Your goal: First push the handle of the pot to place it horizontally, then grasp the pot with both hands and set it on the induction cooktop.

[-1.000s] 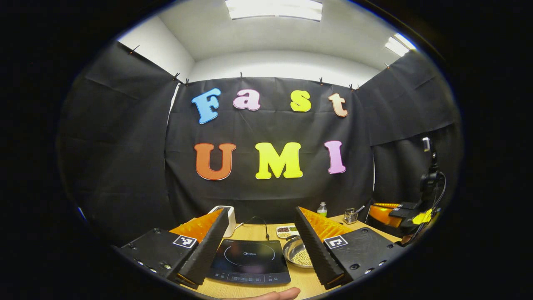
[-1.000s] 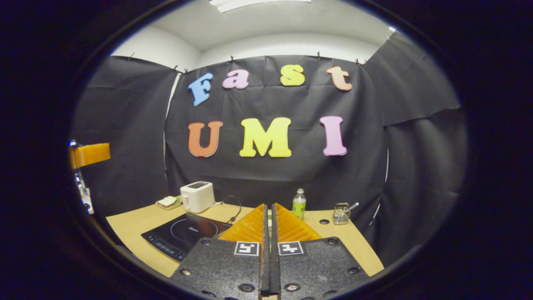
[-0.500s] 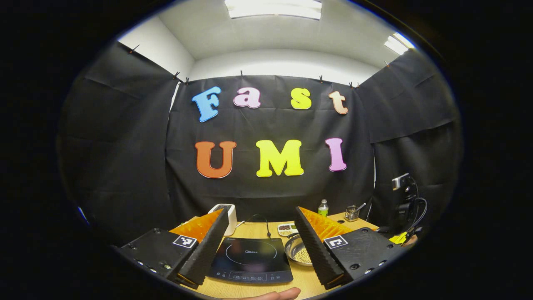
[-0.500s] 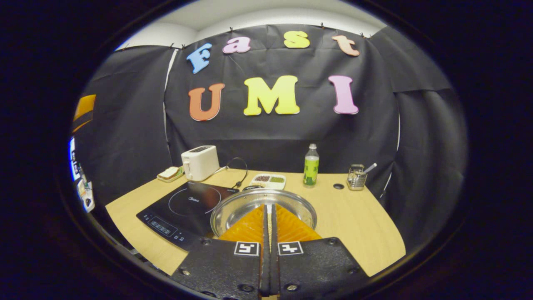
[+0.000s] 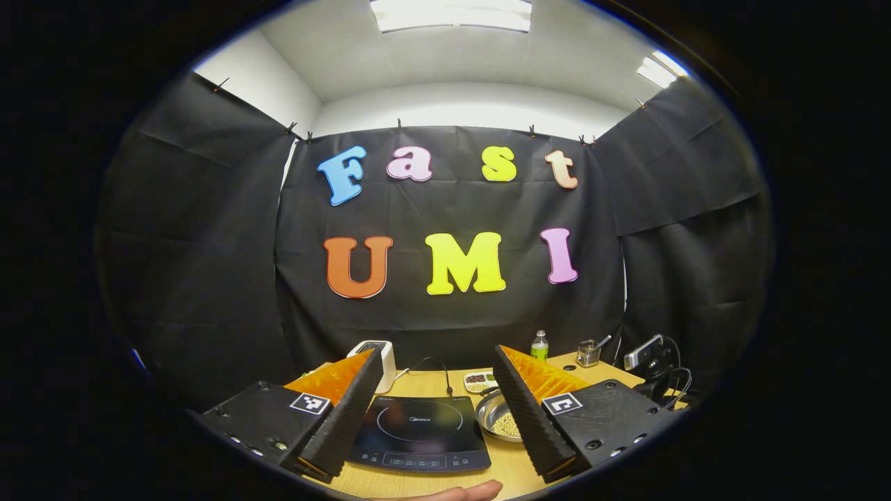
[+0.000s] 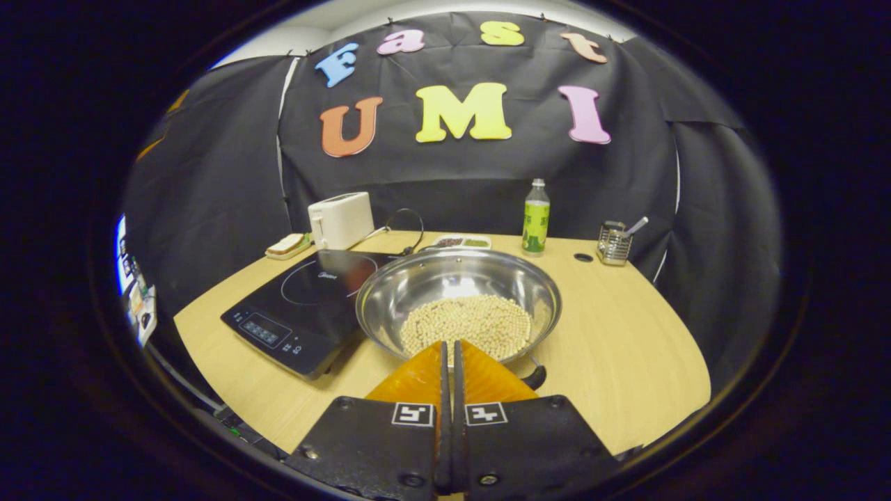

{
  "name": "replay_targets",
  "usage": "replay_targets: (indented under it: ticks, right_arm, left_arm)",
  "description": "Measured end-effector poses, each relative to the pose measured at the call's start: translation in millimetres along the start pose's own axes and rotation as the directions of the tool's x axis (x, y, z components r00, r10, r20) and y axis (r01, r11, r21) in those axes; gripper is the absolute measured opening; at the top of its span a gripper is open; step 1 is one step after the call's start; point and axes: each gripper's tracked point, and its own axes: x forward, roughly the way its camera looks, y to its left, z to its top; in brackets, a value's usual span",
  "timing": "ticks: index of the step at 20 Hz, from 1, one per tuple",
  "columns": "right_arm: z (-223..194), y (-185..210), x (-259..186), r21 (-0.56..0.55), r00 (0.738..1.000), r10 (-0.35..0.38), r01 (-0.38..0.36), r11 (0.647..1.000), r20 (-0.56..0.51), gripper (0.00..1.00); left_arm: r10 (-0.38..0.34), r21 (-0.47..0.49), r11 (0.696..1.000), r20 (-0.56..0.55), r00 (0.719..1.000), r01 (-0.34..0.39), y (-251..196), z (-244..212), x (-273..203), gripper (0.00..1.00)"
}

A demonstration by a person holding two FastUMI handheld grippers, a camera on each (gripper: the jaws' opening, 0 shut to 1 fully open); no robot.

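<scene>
The steel pot (image 6: pixel 452 278), holding pale beans, sits on the wooden table just right of the black induction cooktop (image 6: pixel 313 292). A dark pot handle (image 6: pixel 536 377) pokes out at the near rim, right beside my right gripper (image 6: pixel 449 344), which is shut with nothing between its fingers and hangs over that rim. In the left gripper view my left gripper (image 5: pixel 437 350) stands open above the table's near side. The cooktop (image 5: pixel 418 431) lies between its fingers, and the pot (image 5: pixel 495 417) peeks out behind its right finger.
Along the back stand a white toaster (image 6: pixel 341 219), a bread plate (image 6: pixel 287 245), a divided dish of grains (image 6: pixel 463 242), a green bottle (image 6: pixel 536 226) and a wire utensil holder (image 6: pixel 614 242). A fingertip (image 5: pixel 459 492) shows at the near edge. Bare table lies right of the pot.
My right gripper, still shut, has dropped and tilted down toward the pot, so the beans and near handle now show. The left gripper has hardly moved.
</scene>
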Motion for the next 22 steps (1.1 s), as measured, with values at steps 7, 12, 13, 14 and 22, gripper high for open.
replay_targets:
  ticks: [7, 12, 13, 14, 22]
  right_arm:
    - [-22.6, -6.8, 6.1, 0.027, 0.999, 0.014, -0.013, 1.000, -0.046, 0.04]
    - [-24.3, -27.0, 4.6, 0.040, 0.999, -0.008, 0.009, 0.999, -0.036, 0.00]
    - [-23.7, -31.1, 4.4, 0.040, 0.999, -0.012, 0.013, 0.999, -0.032, 0.00]
    - [-23.6, -35.2, 4.2, 0.039, 0.999, -0.015, 0.016, 0.999, -0.030, 0.04]
    - [-17.7, -64.9, 10.5, 0.051, 0.998, -0.048, 0.050, 0.997, -0.029, 0.04]
  left_arm:
    - [0.008, 0.012, 1.000, 0.010, 1.000, -0.008, -3.2, 5.8, -11.4, 0.95]
    - [0.034, 0.035, 0.999, 0.015, 0.999, -0.034, -3.4, 8.3, -14.7, 0.95]
    - [0.033, 0.038, 0.999, 0.020, 0.999, -0.034, -4.4, 8.7, -14.9, 0.95]
    - [0.031, 0.037, 0.999, 0.025, 0.999, -0.032, -4.5, 8.7, -14.5, 0.95]
    - [0.036, 0.027, 0.999, 0.010, 0.999, -0.037, -8.9, -1.4, 2.4, 0.95]
